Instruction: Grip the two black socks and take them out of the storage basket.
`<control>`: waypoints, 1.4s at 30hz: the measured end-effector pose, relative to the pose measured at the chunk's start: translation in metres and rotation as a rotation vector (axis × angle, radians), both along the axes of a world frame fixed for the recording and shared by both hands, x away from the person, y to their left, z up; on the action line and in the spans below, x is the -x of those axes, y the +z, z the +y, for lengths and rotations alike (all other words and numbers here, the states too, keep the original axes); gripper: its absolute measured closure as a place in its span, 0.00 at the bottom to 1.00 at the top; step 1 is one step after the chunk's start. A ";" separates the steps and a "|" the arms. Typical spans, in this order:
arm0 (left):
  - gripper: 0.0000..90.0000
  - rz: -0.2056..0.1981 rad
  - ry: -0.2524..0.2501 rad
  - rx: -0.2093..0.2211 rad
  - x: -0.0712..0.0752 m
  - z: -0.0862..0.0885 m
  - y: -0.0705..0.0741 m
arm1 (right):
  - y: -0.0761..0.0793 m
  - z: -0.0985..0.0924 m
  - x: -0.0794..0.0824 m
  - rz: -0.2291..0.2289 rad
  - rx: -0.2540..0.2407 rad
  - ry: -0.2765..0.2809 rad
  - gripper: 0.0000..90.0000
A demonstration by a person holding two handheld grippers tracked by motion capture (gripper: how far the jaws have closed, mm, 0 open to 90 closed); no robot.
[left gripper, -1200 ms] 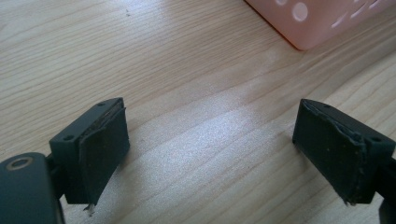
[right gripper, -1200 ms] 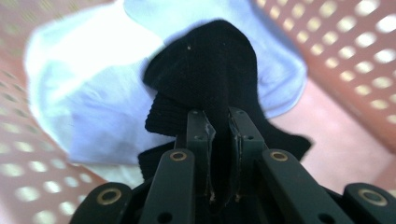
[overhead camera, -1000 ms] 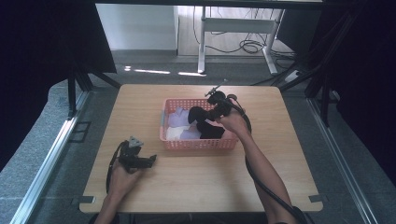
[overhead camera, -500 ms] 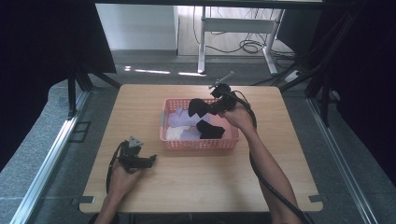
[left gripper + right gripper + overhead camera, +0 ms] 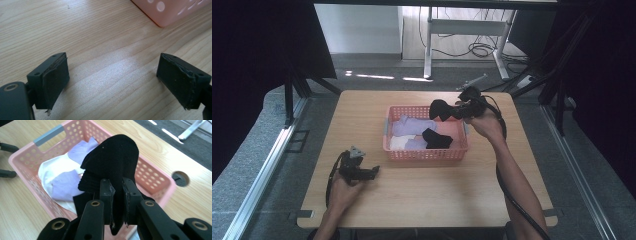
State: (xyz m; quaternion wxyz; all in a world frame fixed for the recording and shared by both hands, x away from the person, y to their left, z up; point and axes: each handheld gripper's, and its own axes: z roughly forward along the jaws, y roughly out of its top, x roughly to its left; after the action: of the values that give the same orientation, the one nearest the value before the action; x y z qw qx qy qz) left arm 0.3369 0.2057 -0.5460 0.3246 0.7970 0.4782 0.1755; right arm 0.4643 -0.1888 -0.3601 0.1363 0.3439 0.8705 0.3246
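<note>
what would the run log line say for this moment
right gripper: shut on black fabric sock, lifted above pink plastic basket | left gripper: open, on wooden table

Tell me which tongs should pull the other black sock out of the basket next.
Left, probably. The left tongs rest open on the table near the pink basket; the right tongs are shut on a black sock. The other black sock lies inside.

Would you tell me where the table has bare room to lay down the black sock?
The table is bare along the near edge in front of the pink basket, and left of the basket. The basket is crowded with socks. The right tongs hold the black sock.
</note>
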 end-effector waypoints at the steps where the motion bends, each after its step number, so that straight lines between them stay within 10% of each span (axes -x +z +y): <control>1: 0.12 0.000 0.000 0.000 0.000 0.000 0.000 | 0.001 -0.005 0.001 0.000 -0.001 -0.005 0.89; 29: 0.12 0.004 -0.003 -0.004 0.000 0.000 0.000 | -0.006 -0.141 0.024 0.008 -0.004 -0.317 0.88; 42: 0.12 0.004 -0.001 -0.003 0.000 0.000 0.000 | -0.066 -0.155 0.020 0.072 0.051 -0.388 0.88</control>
State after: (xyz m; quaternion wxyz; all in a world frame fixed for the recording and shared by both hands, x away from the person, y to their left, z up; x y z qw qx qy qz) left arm 0.3367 0.2060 -0.5457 0.3228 0.7981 0.4781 0.1743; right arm 0.4442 -0.3440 -0.4260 0.1738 0.5132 0.8001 0.2574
